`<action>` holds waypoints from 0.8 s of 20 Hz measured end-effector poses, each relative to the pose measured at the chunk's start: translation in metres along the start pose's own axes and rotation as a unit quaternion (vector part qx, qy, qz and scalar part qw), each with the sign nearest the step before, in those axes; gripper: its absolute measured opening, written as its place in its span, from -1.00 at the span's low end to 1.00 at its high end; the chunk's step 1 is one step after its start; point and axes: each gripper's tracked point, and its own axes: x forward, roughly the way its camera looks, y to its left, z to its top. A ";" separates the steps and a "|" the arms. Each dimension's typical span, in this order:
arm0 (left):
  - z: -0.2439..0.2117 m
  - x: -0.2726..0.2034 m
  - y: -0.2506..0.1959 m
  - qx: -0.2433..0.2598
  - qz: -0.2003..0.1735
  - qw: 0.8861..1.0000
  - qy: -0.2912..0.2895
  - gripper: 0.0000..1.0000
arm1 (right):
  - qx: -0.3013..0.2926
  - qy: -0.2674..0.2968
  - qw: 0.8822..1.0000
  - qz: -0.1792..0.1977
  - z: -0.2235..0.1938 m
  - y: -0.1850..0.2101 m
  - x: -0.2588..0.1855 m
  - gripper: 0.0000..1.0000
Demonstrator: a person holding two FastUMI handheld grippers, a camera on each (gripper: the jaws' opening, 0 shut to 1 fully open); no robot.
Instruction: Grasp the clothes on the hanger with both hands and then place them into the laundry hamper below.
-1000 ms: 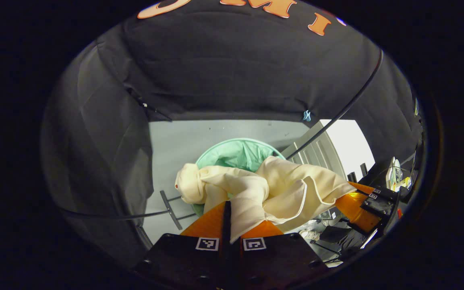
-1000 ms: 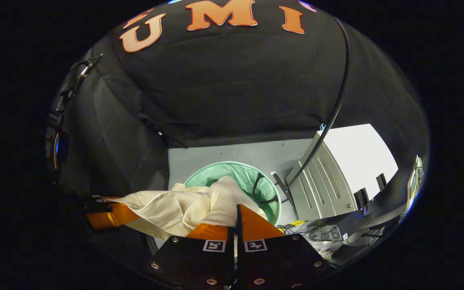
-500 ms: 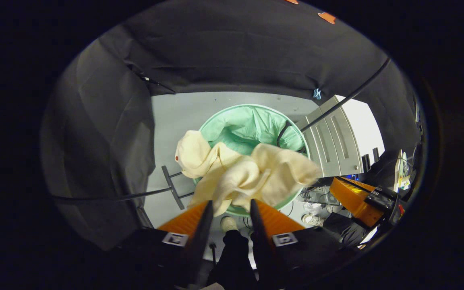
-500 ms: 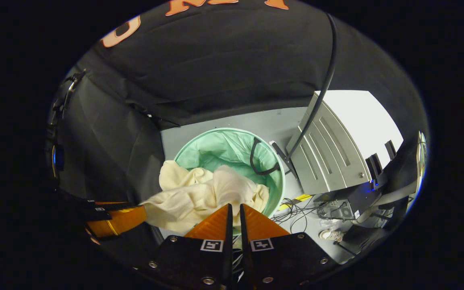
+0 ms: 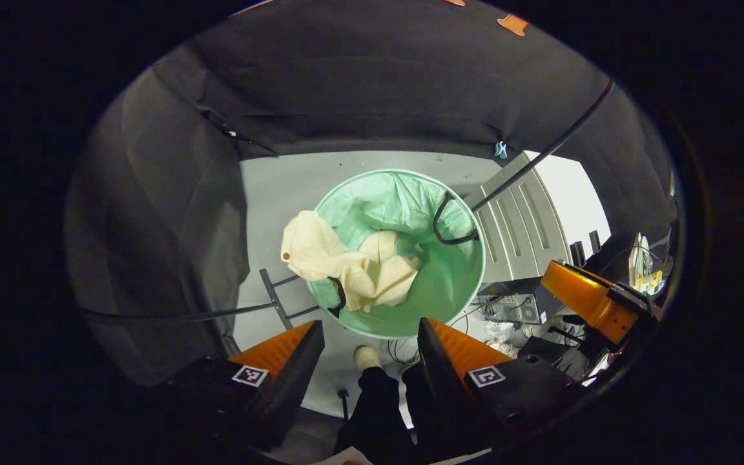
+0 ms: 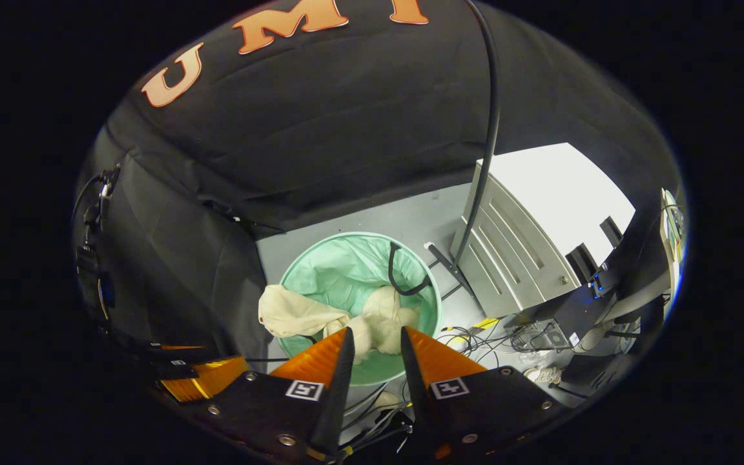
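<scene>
**Garment released; lies in the hamper, part over the rim**

Change since earlier frames: one second ago both grippers pinched the cream garment above the hamper. Half a second ago the left gripper's fingers had parted while the right gripper's were near together, the cloth sagging onto the hamper. Now neither gripper touches the cloth.

Left gripper (image 5: 365, 339): fingers spread wide, nothing between them, held above the near edge of the hamper (image 5: 459, 310).

Right gripper (image 6: 373, 349): fingers parted with a clear gap, holding nothing, also above the hamper's (image 6: 433, 310) near edge. In the left gripper view it shows well to the right of the hamper (image 5: 588, 298).

Garment (image 5: 372, 274): bunched inside the green hamper against its left wall, one fold hanging out over the left rim. The same shows in the right gripper view (image 6: 372, 320), with the fold (image 6: 288, 313) draped outside.

A black cable (image 5: 449, 223) loops over the hamper's far right rim. A grey cabinet (image 5: 520, 226) stands just right of the hamper. A shoe (image 5: 365, 356) and dark trouser leg stand on the floor just before the hamper.

Writing: only small square black-and-white markers on the gripper bodies; no readable labels.
</scene>
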 end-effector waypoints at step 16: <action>0.031 -0.154 0.032 0.009 0.023 0.990 -0.137 0.96 | -0.067 -0.154 0.986 -0.023 0.107 -0.018 -0.179 0.87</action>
